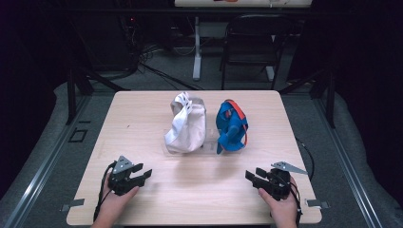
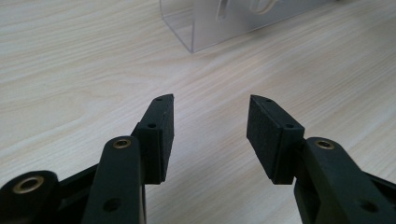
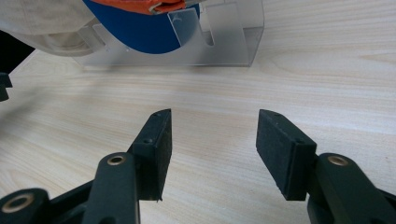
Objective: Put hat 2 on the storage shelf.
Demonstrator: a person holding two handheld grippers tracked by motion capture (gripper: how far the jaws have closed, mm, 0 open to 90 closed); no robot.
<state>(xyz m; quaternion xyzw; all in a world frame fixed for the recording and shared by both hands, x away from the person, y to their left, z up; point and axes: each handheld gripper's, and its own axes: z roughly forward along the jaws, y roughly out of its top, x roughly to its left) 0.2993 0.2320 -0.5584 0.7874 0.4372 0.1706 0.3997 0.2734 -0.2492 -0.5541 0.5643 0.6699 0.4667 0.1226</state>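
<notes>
Both my left gripper (image 1: 142,175) and right gripper (image 1: 252,175) rest spread and empty near the table's (image 1: 142,114) front edge, so I judge the reach toward the white cap (image 1: 186,126) and blue cap (image 1: 231,127) comes next.

The top edge cuts off the blue cap (image 3: 140,28) and clear stand (image 2: 205,23).

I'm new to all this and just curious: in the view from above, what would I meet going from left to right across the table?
Left gripper → white cap → blue cap with orange trim → right gripper. Both caps sit on a clear stand at mid-table; both grippers are open and empty.
</notes>
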